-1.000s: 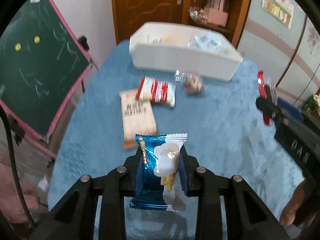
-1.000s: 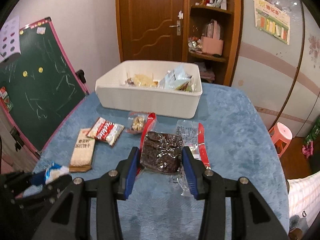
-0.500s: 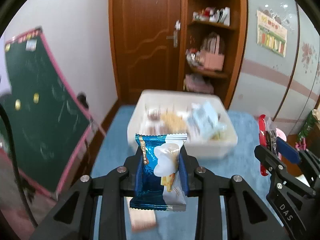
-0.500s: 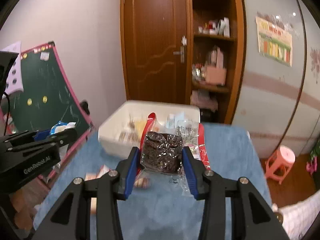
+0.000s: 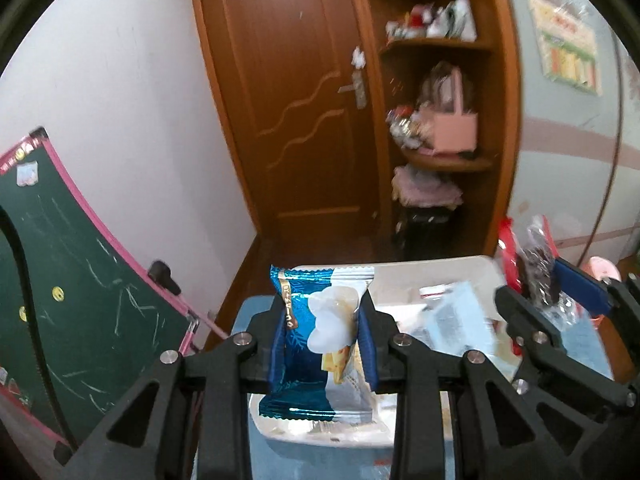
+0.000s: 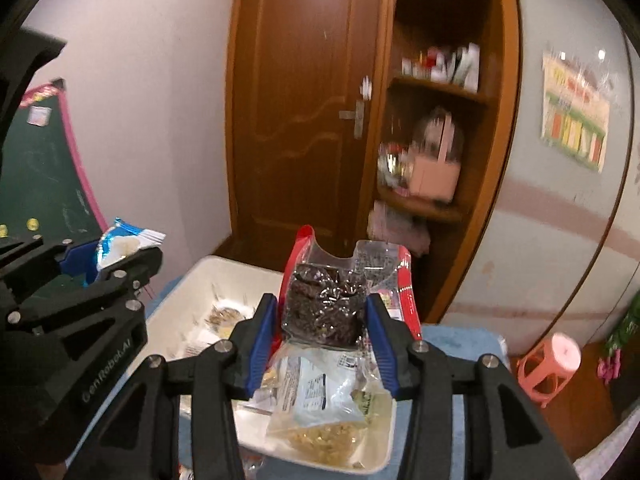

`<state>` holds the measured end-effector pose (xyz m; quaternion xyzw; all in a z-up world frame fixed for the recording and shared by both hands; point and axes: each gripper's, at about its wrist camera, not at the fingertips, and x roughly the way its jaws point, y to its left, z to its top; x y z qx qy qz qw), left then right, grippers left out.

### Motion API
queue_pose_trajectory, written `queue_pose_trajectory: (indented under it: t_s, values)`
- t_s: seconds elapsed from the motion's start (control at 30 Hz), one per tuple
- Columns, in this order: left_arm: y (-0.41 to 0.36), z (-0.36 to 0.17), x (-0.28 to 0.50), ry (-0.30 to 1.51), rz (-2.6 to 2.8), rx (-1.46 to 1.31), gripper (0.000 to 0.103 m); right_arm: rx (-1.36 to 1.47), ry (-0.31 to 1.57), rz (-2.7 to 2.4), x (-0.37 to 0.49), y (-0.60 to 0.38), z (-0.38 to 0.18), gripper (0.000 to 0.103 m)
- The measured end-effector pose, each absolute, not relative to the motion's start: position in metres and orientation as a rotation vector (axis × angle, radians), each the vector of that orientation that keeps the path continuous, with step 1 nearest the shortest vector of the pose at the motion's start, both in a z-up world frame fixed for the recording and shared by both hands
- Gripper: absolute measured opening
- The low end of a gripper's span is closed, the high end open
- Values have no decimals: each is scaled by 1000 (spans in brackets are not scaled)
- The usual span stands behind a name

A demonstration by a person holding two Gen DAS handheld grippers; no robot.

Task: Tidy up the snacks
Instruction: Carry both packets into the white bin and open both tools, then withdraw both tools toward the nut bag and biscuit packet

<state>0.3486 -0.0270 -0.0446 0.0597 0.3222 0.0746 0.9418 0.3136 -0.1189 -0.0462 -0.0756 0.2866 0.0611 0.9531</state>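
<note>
Glossy foil packet (image 5: 304, 332); smooth plastic bin (image 6: 224, 280)

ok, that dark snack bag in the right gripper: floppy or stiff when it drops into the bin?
Probably floppy at the edges: the dark bag is crinkled clear film with loose red-trimmed margins sticking out past the right gripper, whose jaws are opening. The packed dark middle looks lumpy and firmer. Likely light and not apt to roll; it should land flat in the bin.
</note>
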Motion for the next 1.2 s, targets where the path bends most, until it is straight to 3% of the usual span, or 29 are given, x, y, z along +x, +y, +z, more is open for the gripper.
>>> queue_pose_trajectory:
  t_s: [0.07, 0.1, 0.13, 0.33, 0.6, 0.87, 1.2]
  values:
    - [-25, -68, 372, 720, 133, 136, 56, -162, 672, 141, 338, -117, -71, 45]
    - [-24, -83, 385, 778, 148, 154, 78, -173, 704, 120, 346, -117, -82, 46]
    - [-21, -96, 393, 828, 168, 169, 90, -188, 731, 89, 353, -117, -91, 46]
    - [4, -143, 404, 950, 160, 95, 92, -196, 804, 85, 361, -125, -128, 53]
    - [-1, -151, 378, 943, 161, 121, 92, -198, 793, 77, 351, -124, -126, 57]
    - [-10, -121, 349, 900, 141, 139, 92, -195, 771, 71, 331, -123, -104, 57]
    - [-16, -46, 286, 790, 131, 166, 92, -180, 690, 73, 278, -125, -38, 57]
